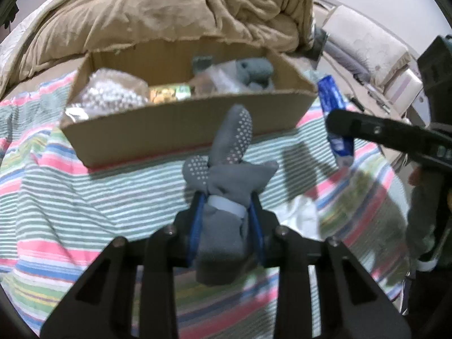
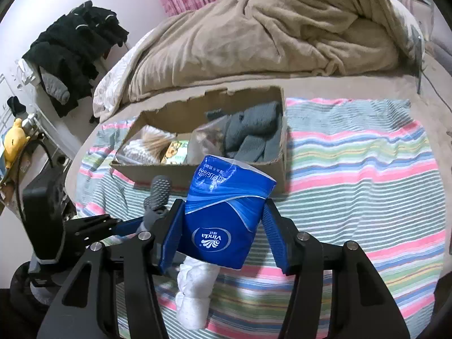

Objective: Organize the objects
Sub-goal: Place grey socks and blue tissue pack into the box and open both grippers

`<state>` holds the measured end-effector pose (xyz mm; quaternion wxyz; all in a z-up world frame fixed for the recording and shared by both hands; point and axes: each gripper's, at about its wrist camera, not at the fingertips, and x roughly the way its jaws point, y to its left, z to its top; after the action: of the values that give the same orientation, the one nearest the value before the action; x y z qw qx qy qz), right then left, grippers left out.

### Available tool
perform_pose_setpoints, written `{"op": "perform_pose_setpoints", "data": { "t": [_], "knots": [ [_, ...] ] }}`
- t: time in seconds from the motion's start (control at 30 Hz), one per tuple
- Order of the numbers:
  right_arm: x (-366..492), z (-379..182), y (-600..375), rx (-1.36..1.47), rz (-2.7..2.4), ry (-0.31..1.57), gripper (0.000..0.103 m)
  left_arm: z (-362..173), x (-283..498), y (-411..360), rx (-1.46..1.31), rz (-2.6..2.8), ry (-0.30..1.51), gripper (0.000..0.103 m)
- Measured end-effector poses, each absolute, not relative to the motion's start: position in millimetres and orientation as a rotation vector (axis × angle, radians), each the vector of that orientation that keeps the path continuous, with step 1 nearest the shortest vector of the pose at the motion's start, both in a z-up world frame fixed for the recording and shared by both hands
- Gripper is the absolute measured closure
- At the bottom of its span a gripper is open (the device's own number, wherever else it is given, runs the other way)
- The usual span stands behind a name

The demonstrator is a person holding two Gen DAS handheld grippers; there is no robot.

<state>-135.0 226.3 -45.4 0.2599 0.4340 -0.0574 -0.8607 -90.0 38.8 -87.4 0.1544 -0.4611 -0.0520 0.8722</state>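
A bed covered by a striped blanket (image 2: 353,169) in pink, green, blue and white fills both views.

At the left, the left gripper (image 1: 226,214) is clamped on a bundle of grey socks (image 1: 226,175) with white grip dots on the soles. Its blue-padded fingers (image 1: 195,226) press the bundle from both sides, and the dotted toe end sticks up past the fingertips. The bundle is held above the blanket, just in front of the near wall of a cardboard box (image 1: 180,132). In the right wrist view the same socks (image 2: 159,195) show at the lower left, beside the other tool.

The open box (image 2: 197,173) sits in the middle of the bed, toward its far side, with a torn rear wall. From left to right it holds a clear bag of pale beads (image 1: 113,93), a small yellow-green packet (image 1: 169,93), a clear plastic bag (image 2: 203,141), and folded grey-blue knitwear (image 2: 254,132) at its right end.

To the right, the right gripper (image 2: 223,226) grips a blue Vinda tissue pack (image 2: 223,220) between its blue pads, lifted above the blanket near the box's front right corner. Beneath it on the blanket lies a white knotted cloth (image 2: 195,296).

Behind the box, along the far edge of the bed, a tan duvet (image 2: 282,36) is heaped.
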Motion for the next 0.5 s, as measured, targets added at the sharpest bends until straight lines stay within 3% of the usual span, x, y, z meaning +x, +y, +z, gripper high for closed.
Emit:
{"op": "perform_pose_setpoints", "data": {
  "t": [0.5],
  "knots": [
    [-134.9, -18.0, 238.6, 1.098, -2.391, -0.143, 0.045, -17.2, -84.5, 20.7, -1.137, 2.583, -0.207, 0.072]
  ]
}}
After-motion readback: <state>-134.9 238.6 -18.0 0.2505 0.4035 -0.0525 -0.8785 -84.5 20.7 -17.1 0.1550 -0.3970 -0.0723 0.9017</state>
